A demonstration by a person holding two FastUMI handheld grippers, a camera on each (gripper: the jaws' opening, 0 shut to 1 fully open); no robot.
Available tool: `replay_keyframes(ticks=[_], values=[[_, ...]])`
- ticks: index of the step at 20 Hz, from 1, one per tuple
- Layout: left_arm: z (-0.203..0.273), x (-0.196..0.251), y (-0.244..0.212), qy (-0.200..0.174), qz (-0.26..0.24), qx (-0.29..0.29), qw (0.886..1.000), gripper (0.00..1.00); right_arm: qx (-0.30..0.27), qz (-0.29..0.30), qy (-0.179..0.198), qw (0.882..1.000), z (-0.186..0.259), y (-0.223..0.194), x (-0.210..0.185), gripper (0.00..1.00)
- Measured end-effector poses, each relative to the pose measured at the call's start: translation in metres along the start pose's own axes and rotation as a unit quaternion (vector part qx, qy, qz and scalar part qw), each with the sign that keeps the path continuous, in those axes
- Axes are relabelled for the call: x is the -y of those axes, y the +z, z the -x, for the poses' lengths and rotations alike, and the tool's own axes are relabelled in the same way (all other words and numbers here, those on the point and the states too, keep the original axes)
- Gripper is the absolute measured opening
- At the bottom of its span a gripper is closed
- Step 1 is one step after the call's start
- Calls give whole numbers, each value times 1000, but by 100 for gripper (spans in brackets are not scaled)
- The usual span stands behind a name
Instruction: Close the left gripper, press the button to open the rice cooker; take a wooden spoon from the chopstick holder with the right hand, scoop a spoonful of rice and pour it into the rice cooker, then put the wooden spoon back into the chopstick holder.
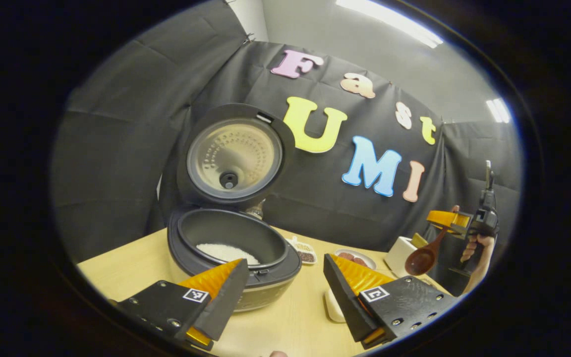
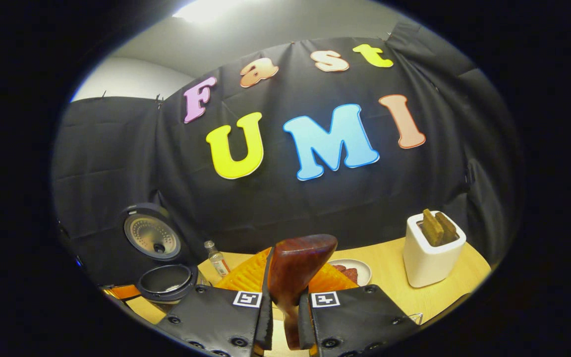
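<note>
A light wooden table (image 1: pixel 295 317) carries the open rice cooker (image 1: pixel 233 258), chopstick holder (image 2: pixel 431 258) and small dishes (image 1: pixel 357 258).

The left gripper view sits close before the open dark grey rice cooker (image 1: pixel 233 248), which the right gripper view shows far off at its lower left (image 2: pixel 166 282)

A: Where does the light come from?
B: From ceiling strip lights (image 1: pixel 389 22) overhead, far above the left gripper (image 1: pixel 285 292); the right gripper view has one blown-out patch at top.

A: Any glare or shadow?
B: A soft sheen on the rice cooker's inner lid (image 1: pixel 234 159); shadows under the fingers are faint and diffuse.

A: Sharpness?
B: Centre is crisp; fisheye bending grows outward, and the rim dims and smears slightly.
</note>
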State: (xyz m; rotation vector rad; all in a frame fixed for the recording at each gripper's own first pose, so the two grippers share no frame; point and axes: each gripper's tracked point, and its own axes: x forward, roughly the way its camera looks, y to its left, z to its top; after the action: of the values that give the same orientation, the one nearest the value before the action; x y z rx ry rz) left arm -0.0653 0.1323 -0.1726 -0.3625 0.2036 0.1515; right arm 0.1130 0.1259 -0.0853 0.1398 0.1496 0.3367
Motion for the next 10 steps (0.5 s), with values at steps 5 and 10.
replay_keyframes(ticks=[5, 10], values=[[4, -15, 0, 11, 11, 5, 1000, 94, -39, 47, 16, 998, -23, -43, -19, 22], [5, -23, -7, 13, 37, 1, 999, 94, -80, 108, 7, 991, -35, -84, -17, 22]])
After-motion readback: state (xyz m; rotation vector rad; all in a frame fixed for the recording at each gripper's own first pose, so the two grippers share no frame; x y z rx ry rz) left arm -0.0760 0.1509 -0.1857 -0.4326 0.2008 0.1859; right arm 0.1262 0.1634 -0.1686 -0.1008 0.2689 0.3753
